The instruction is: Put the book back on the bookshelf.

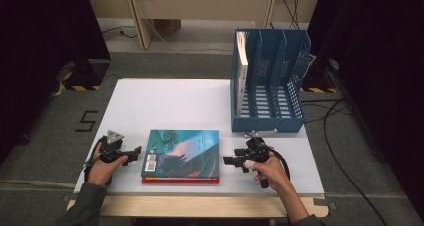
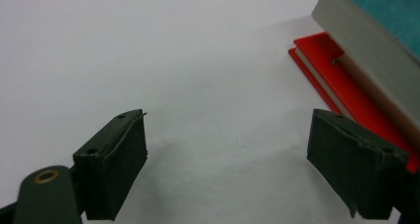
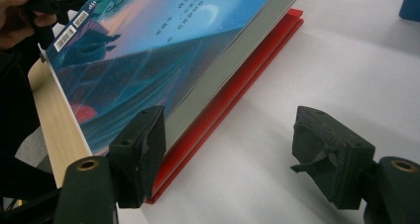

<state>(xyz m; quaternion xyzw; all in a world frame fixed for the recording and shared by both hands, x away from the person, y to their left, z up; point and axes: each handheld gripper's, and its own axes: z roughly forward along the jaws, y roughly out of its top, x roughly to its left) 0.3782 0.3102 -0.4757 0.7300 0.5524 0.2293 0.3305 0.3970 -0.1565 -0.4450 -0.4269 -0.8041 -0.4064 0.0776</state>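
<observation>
— Where do we stand with the books?

— One white-spined book (image 1: 242, 61) already stands upright in the leftmost slot of the blue file rack (image 1: 280, 118) at the far right of the white table (image 1: 165, 101). We judge two are left: the teal-covered book (image 1: 182, 151) lies flat near the front edge, stacked on a red book (image 1: 180, 180).

— And our grippers?

— We have the left gripper (image 1: 134, 153) just beside the stack's left edge and the right gripper (image 1: 229, 161) just beside its right edge. Both are released, with nothing clamped. From the right gripper view, one jaw sits close against the teal-covered book's page edge, the other stands well off over bare table, so no grasp yet.

— What does the high view miss?

— The stacking detail. The left gripper view shows the red book (image 2: 341, 80) sticking out from under the top one, with only table between those jaws. The right gripper view shows the thick grey page block and the red book's edge (image 3: 237, 85) beneath it, plus our left hand (image 3: 17, 16) beyond. Neither gripper view shows the rack's slots; the high view does.

— So what's next?

— We think closing on the top book, then lifting it to a free slot.
</observation>
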